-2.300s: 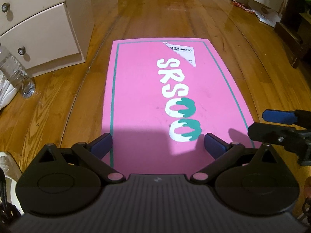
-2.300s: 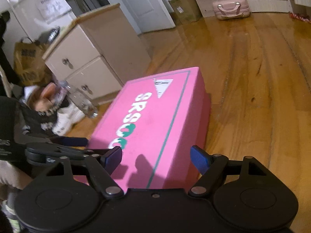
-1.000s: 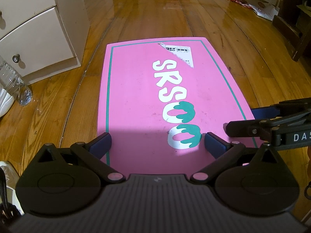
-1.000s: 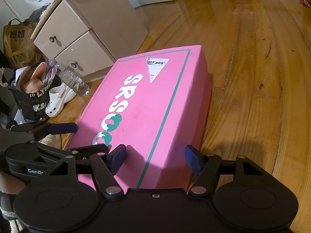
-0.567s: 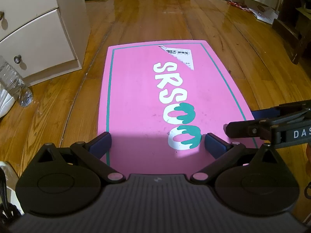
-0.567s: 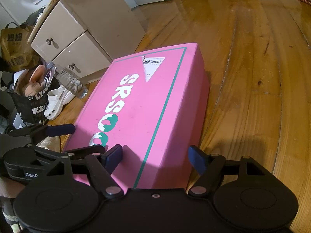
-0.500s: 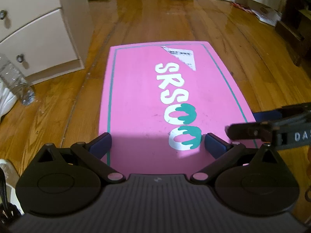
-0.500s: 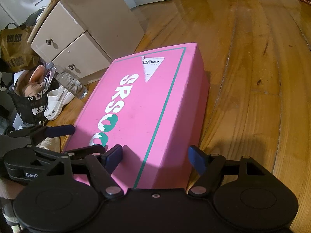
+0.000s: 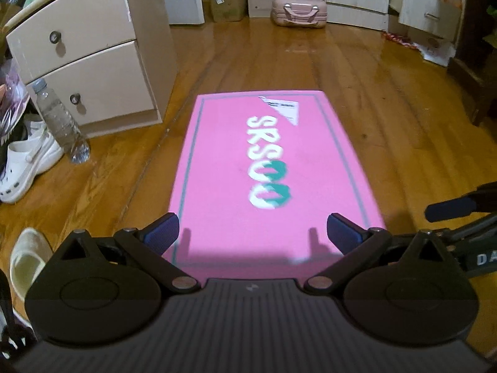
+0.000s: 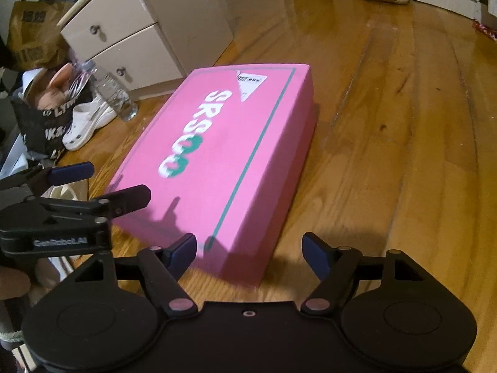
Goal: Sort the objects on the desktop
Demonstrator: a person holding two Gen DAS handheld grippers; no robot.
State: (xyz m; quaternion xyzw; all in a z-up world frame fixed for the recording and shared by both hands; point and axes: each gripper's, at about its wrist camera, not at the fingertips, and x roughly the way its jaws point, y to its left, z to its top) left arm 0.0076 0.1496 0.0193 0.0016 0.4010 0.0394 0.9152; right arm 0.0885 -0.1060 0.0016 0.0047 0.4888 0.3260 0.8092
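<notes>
A flat pink box [image 9: 267, 155] printed "SRSOO" with a green border line lies on the wooden floor; it also shows in the right wrist view [image 10: 223, 155]. Its top is bare. My left gripper [image 9: 253, 233] is open and empty above the box's near end. My right gripper [image 10: 250, 253] is open and empty above the box's near right corner. The left gripper shows at the left of the right wrist view [image 10: 102, 183], and the right gripper's fingers [image 9: 450, 206] show at the right of the left wrist view.
A cream two-drawer cabinet [image 9: 90, 62] stands left of the box. A plastic water bottle [image 9: 59, 124], white shoes [image 9: 25, 158] and a black bag [image 10: 46, 118] sit beside it. A pink suitcase [image 9: 298, 12] and cupboards stand at the far wall.
Both grippers have pulled back and up from the box, so more of the room and floor shows. Both stay open and empty. The box has not moved.
</notes>
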